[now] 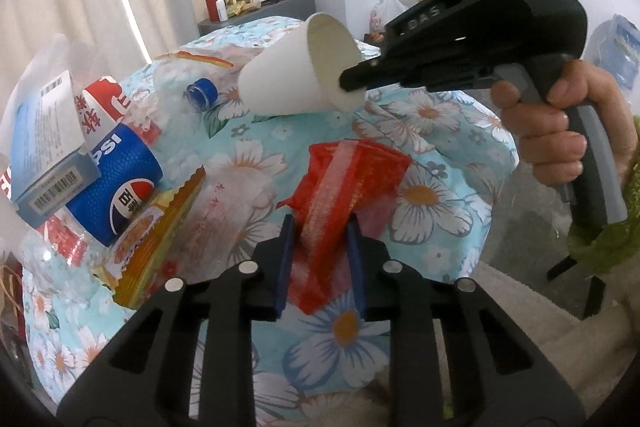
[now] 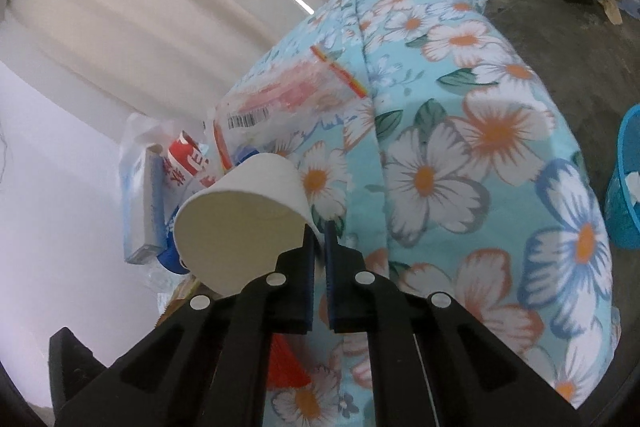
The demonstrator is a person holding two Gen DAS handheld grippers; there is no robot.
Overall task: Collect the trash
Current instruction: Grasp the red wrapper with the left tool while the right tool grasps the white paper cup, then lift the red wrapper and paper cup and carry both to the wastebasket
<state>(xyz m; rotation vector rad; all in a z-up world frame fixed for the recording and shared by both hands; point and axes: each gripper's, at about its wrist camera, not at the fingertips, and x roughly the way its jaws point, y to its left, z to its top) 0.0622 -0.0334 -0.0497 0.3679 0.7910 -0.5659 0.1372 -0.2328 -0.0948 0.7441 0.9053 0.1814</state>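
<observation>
A white paper cup (image 1: 280, 83) (image 2: 240, 219) hangs tilted above the flowered tablecloth (image 1: 440, 155), mouth turned sideways. My right gripper (image 1: 352, 83) (image 2: 320, 229) is shut on the cup's rim wall, held by a person's hand (image 1: 560, 131). A red mesh bag (image 1: 352, 171) lies crumpled on the cloth, and its near end runs between the blue pads of my left gripper (image 1: 320, 227). Both pads press against the mesh. In the right wrist view only a red corner of the mesh bag (image 2: 284, 367) shows under the gripper.
Piled at the table's left are a blue Pepsi cup (image 1: 120, 179), a pale blue box (image 1: 44, 147), a clear bottle with a blue cap (image 1: 202, 93) and a yellow wrapper (image 1: 160, 239). A blue basket (image 2: 628, 187) stands on the floor to the right. A grey cabinet (image 1: 256, 19) sits behind.
</observation>
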